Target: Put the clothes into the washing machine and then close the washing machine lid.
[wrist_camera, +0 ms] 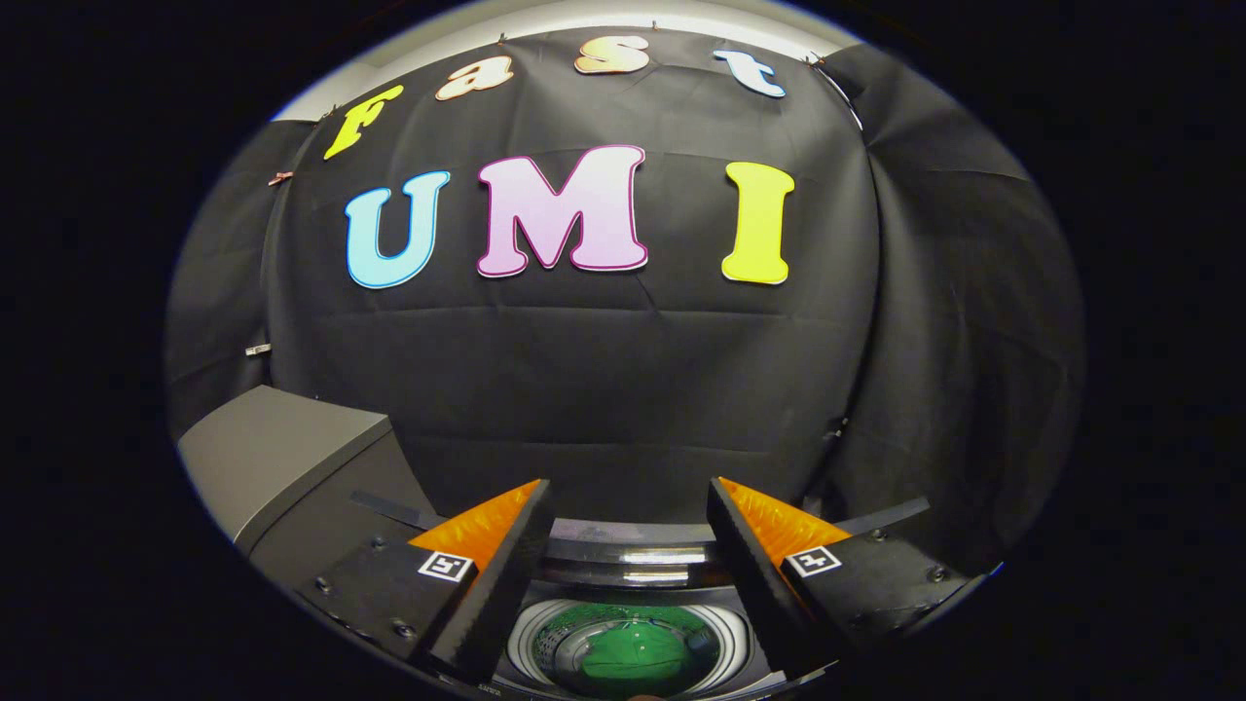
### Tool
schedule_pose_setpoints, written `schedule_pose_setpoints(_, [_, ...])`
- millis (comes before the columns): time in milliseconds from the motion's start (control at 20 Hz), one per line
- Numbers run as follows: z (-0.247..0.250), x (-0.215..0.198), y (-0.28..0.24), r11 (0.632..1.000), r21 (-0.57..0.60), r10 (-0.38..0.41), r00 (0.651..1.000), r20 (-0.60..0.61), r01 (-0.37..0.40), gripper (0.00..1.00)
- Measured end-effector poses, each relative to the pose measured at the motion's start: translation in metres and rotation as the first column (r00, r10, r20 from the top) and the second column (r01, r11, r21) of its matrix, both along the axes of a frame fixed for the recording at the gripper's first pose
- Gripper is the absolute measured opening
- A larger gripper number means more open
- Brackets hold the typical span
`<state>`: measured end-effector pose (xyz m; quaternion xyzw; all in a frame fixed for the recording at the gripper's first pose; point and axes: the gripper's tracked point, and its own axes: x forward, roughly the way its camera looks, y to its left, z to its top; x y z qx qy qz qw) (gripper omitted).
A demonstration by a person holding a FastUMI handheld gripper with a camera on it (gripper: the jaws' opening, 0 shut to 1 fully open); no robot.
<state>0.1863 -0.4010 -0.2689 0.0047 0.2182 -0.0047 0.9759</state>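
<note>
Looking along the fingers, we saw the gripper (628, 506) held above the washing machine (633, 560), with its two fingers (496, 574) spread wide apart and holding nothing. Between the fingers, toward 6 o'clock, the round drum (545, 638) of the machine stood open, and we could see its pale perforated wall. Inside the drum lay the green clothes (628, 657), a crumpled piece that covered most of the drum's bottom. Just beyond the drum, at 12 o'clock from it, ran the curved dark rear edge of the machine's top with shiny bands on it; we could not tell whether this was the lid standing open. At about 9 o'clock from the fingers there was a gray box (277, 453) with a flat top, near the machine. Behind everything hung the black cloth wall (604, 389) of the booth, well beyond the fingers.
</note>
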Motion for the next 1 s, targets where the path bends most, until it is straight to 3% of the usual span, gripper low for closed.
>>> schedule_pose_setpoints(350, [-0.015,-0.027,0.005,1.000,0.008,-0.013,0.998,-0.066,0.014,0.99])
schedule_pose_setpoints(450, [-0.033,-0.034,0.006,0.999,0.026,-0.031,0.989,-0.147,0.036,0.99])
schedule_pose_setpoints(600, [-0.076,-0.073,0.013,0.993,0.088,-0.041,0.911,-0.411,0.084,0.99])
schedule_pose_setpoints(700, [-0.080,-0.084,0.013,0.986,0.109,-0.064,0.887,-0.457,0.128,0.99])
schedule_pose_setpoints(850, [-0.067,-0.067,0.014,0.989,0.103,-0.061,0.924,-0.377,0.107,0.99])
schedule_pose_setpoints(1000, [-0.012,-0.031,0.029,0.994,0.094,-0.031,0.983,-0.182,0.049,0.98])
